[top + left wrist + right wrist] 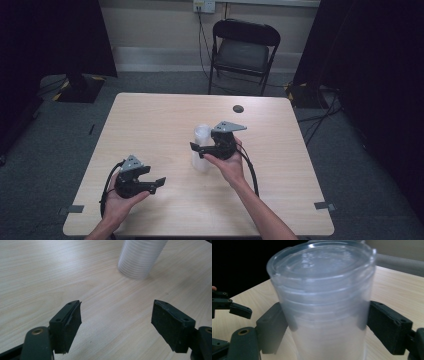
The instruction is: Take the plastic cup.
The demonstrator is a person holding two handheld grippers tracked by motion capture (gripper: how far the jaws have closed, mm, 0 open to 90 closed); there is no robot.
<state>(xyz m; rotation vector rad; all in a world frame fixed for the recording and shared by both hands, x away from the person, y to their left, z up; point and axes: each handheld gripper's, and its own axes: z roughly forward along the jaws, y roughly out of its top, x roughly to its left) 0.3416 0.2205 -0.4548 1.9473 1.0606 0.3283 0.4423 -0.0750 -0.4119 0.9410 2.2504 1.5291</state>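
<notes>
Standing upright near the middle of the wooden table [150,120] is a stack of clear plastic cups [201,148], nested one inside another with their rims showing as rings near the top. The right gripper [199,148] is at the stack from the stack's right side, and in the right gripper view its two black jaws sit against opposite sides of the stack [324,302], pinching it about halfway up. The right hand [227,162] holds that gripper just beside the stack. The left gripper [159,183] is held in the left hand [120,200] nearer the person than the stack and to its left, well apart from it. Its jaws are spread wide with only bare table between them, and the stack's ribbed base [138,258] shows beyond them. A black folding chair [243,50] stands on the floor beyond the table, on the far side from the stack.
</notes>
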